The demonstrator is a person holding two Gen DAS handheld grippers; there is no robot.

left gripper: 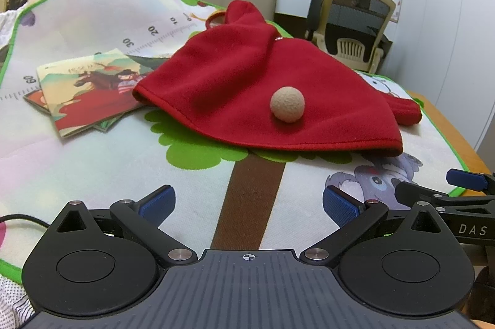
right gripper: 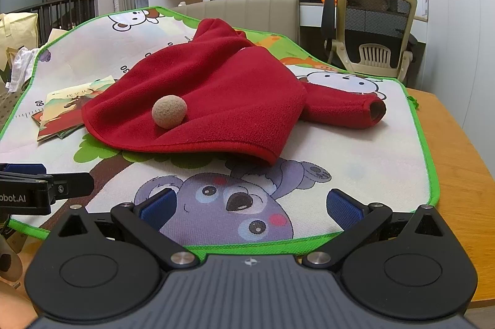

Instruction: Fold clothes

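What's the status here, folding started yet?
Left tool and right tool open, empty, short of the garment. Red fleece garment unfolded on the mat. Beige ball sits on it; booklets tucked under its left edge.

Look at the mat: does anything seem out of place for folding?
Yes. A beige ball sits on the crumpled red fleece garment, and the garment's left edge overlaps picture books lying on the mat.

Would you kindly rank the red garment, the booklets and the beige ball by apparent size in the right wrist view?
1. Red garment, clearly largest.
2. Booklets, partly hidden under the garment.
3. Beige ball, smallest.
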